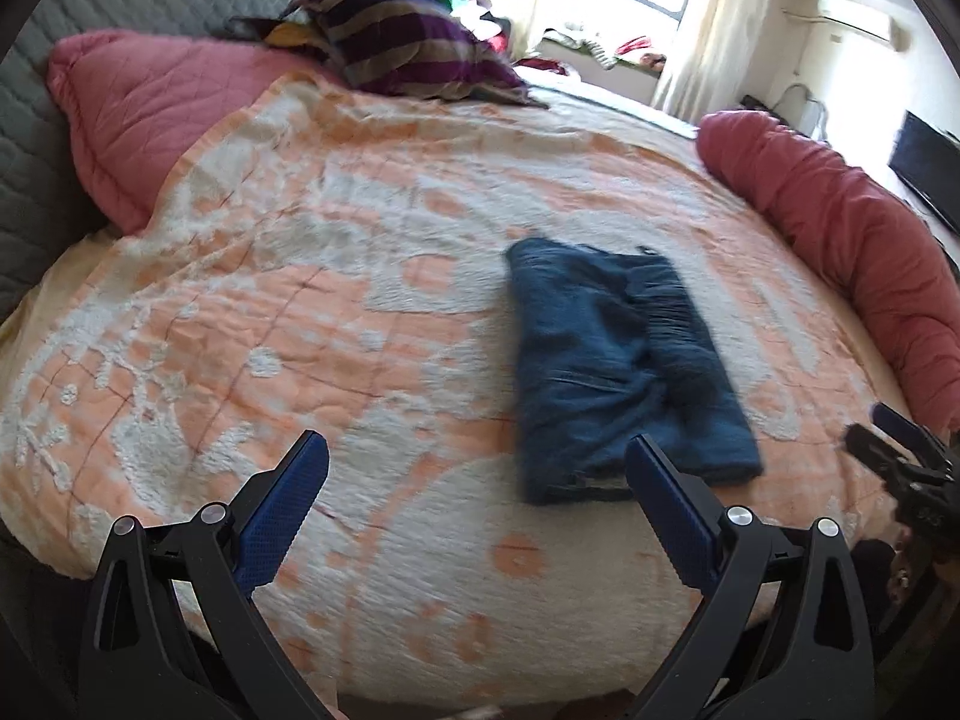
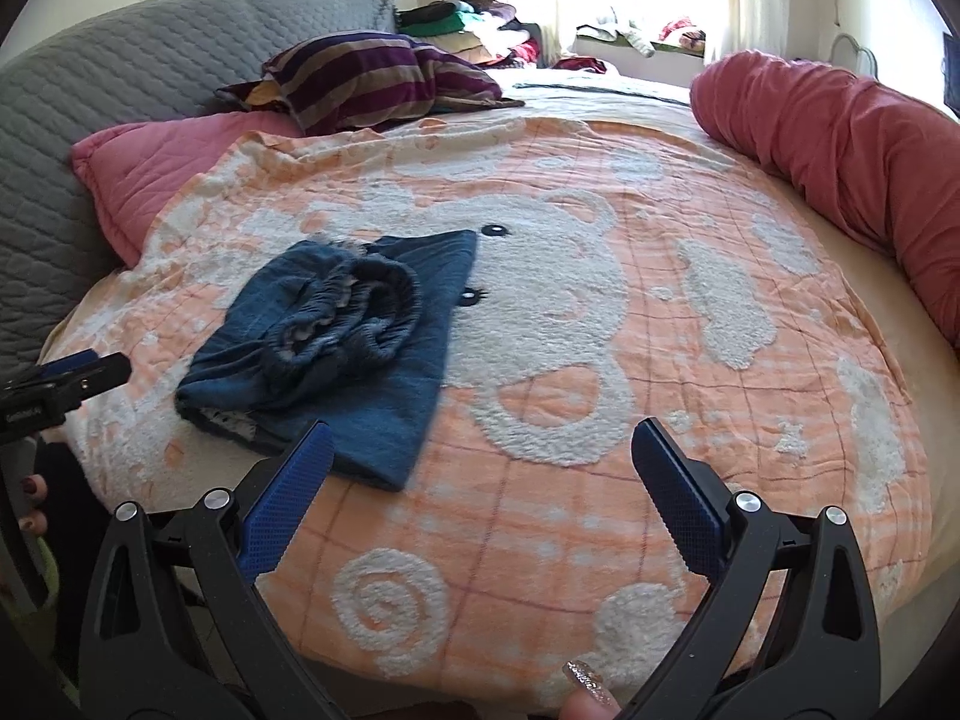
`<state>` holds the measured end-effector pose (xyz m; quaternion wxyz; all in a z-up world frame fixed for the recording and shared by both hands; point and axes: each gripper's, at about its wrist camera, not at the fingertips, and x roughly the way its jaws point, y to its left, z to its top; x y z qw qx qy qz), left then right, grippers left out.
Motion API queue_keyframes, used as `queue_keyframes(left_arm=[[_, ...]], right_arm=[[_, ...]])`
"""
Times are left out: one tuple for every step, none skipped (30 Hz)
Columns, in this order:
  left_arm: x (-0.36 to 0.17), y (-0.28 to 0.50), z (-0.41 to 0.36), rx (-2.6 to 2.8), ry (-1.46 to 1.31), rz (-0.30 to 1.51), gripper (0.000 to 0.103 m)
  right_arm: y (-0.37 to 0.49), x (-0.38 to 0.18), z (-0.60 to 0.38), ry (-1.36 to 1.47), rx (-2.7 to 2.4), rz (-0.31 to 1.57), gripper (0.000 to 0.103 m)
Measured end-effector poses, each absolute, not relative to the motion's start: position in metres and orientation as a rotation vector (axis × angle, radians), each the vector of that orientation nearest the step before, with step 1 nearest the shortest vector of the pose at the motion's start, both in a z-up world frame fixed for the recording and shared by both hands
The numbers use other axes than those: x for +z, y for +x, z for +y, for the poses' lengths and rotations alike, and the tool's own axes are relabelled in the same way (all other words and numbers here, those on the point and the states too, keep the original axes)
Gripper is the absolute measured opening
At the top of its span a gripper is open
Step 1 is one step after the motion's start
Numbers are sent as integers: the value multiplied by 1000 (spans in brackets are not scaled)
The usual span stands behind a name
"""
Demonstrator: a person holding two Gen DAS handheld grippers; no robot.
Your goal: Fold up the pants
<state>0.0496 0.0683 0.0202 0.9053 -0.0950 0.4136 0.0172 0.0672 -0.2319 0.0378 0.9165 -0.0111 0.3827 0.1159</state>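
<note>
Fuzzy blanket (image 2: 540,510) — folded denim pants (image 2: 336,348)

Both wrist views look down across the bed's blanket (image 1: 300,300) from its near edge (sharing the folded pants (image 2: 336,348)).

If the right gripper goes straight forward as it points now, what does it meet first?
Probably the orange bear blanket. The open right gripper points down at bare blanket, and the folded blue pants lie left of that line. Depth is unclear.

Blue pants (image 2: 336,354), orange-white bear blanket (image 2: 600,420), purple-striped pillow (image 2: 360,72)
</note>
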Motion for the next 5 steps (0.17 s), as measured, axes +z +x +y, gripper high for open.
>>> queue_keyframes(left_arm=[[16, 57, 81, 58, -209, 876, 99], [13, 66, 96, 82, -216, 890, 99], [11, 74, 111, 125, -216, 895, 99], [10, 80, 123, 161, -213, 892, 99], [7, 91, 142, 209, -207, 891, 99]], right_arm=[[72, 36, -240, -15, 217, 791, 94], [78, 35, -251, -5, 194, 794, 94], [86, 33, -266, 7, 158, 795, 94], [94, 32, -279, 18, 121, 795, 94], [103, 30, -295, 33, 85, 800, 94]])
